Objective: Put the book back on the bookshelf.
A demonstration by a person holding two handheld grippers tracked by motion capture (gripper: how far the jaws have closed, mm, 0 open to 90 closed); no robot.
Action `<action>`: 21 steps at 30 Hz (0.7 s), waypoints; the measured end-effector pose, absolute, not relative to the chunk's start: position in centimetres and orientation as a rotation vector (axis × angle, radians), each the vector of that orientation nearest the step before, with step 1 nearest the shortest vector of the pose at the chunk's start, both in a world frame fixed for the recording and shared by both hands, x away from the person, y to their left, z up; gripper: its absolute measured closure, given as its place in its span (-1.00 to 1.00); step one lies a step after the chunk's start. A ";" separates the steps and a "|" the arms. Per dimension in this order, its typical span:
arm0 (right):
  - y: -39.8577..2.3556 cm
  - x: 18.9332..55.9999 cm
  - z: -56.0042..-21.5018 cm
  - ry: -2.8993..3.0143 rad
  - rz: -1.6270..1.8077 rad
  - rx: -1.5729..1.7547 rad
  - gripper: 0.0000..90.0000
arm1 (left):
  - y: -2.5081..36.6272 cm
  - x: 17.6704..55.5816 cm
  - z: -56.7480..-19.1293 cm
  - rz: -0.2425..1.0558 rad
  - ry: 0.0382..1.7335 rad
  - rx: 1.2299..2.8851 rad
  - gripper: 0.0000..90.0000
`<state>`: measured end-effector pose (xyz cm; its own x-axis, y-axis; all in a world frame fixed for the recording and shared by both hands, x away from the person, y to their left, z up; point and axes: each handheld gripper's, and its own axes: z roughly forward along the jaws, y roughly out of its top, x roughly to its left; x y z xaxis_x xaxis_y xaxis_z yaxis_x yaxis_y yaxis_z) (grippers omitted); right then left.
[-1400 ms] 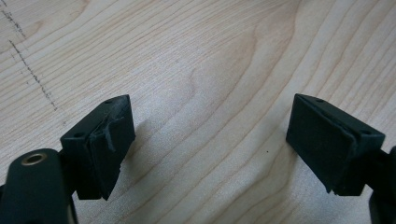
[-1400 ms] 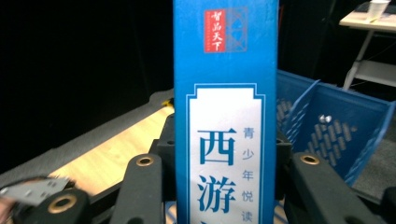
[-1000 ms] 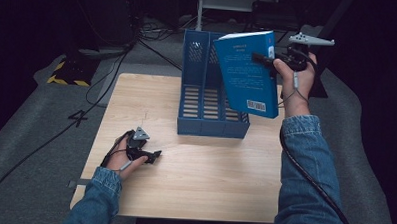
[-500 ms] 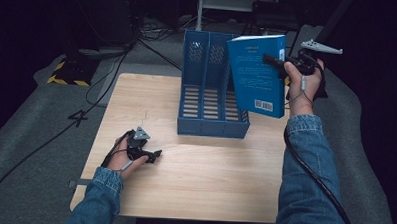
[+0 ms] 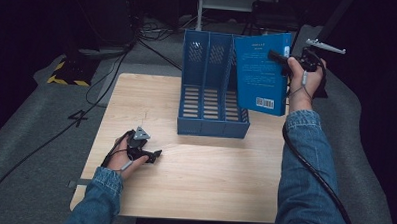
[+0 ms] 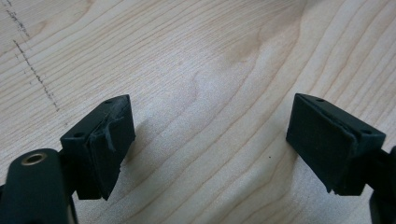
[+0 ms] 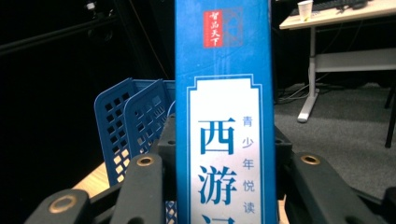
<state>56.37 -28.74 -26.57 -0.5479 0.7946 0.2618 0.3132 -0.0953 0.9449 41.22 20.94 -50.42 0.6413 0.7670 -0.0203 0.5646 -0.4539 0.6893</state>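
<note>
A blue book [image 5: 260,76] hangs upright above the right end of a blue slotted file rack [image 5: 207,92] that stands at the back of the wooden table [image 5: 194,187]. My right gripper [image 5: 277,57] is shut on the book near its upper edge. In the right gripper view the book's spine [image 7: 224,116] with white label stands between the jaws, and the rack [image 7: 126,126] lies behind it to the left. My left gripper [image 5: 152,154] rests on the table at the front left. It is open, its pads [image 6: 112,135] wide apart over bare wood [image 6: 210,56].
Cables run over the grey floor at the left and behind the table. A black-and-yellow striped piece [image 5: 63,72] lies at the far left. A white desk [image 7: 327,28] with a cup stands in the background of the right gripper view.
The right hand has carried the book to the right and a little down, and the book now hangs straighter. The left hand has stayed put.
</note>
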 end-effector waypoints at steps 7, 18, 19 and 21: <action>-26.8 56.5 -25.8 1.802 1.631 1.210 0.37 | 20.9 41.2 -50.4 0.386 1.033 2.184 -0.66; -24.1 56.9 -24.4 1.712 1.671 1.167 0.37 | 20.9 41.2 -50.4 0.392 1.031 2.185 -0.66; -24.1 57.1 -24.5 1.701 1.684 1.165 0.37 | 20.9 41.2 -50.4 0.392 1.031 2.185 -0.66; -23.9 57.5 -24.8 1.696 1.688 1.164 0.37 | 20.9 41.2 -50.4 0.388 1.034 2.184 -0.66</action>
<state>57.48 -23.92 -24.80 -0.5260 0.8191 0.2289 0.2326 -0.1203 0.9651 41.22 20.93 -50.42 0.6397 0.7684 -0.0204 0.5655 -0.4525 0.6895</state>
